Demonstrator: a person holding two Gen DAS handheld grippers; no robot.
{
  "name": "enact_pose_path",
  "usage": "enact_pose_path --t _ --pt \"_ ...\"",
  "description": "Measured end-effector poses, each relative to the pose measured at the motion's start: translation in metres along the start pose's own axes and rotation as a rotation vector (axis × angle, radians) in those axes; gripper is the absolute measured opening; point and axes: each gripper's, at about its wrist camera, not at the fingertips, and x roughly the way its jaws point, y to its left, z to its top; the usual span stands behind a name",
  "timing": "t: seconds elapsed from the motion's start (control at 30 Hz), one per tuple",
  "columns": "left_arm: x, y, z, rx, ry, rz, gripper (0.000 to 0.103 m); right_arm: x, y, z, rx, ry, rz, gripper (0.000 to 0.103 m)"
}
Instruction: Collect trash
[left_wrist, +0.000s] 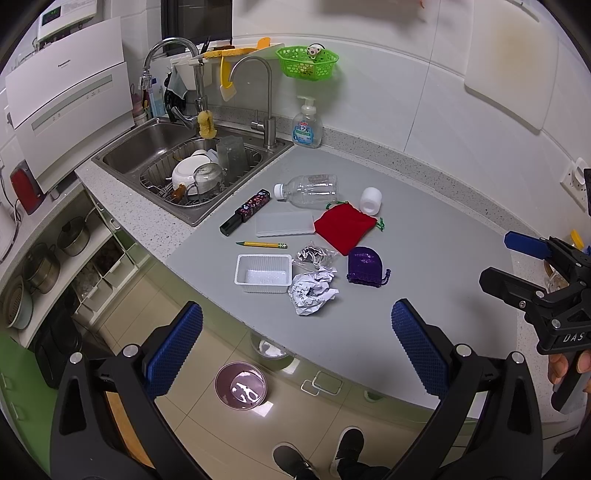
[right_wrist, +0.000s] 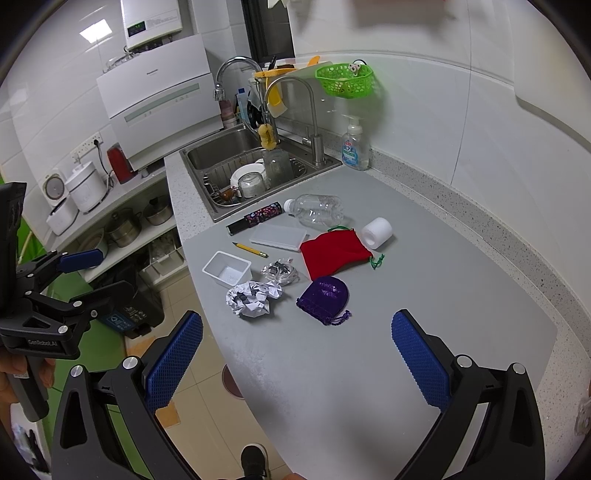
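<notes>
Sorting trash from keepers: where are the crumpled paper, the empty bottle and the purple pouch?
crumpled paper (left_wrist: 312, 293), left wrist view, middle of the wad
empty bottle (left_wrist: 310, 189), left wrist view, clear body
purple pouch (right_wrist: 325, 294), right wrist view, centre of fabric

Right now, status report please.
Left gripper and right gripper open, empty. Crumpled paper, empty bottle untouched on counter. Nothing blocking.

Crumpled paper (left_wrist: 313, 292) lies on the grey worktop (left_wrist: 424, 266) beside a white tray (left_wrist: 263, 273); left gripper (left_wrist: 297, 349) fingers (left_wrist: 419, 345) spread wide.
</notes>
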Motion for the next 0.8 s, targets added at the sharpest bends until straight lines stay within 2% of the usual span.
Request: enact_pose_path --t 0.8 --pt "0.0012 -0.0005 -0.0002 -0.001 0.003 0.0 0.1 0.0012 0.0008 0.0004 0.0 0.001 0.0 0.098"
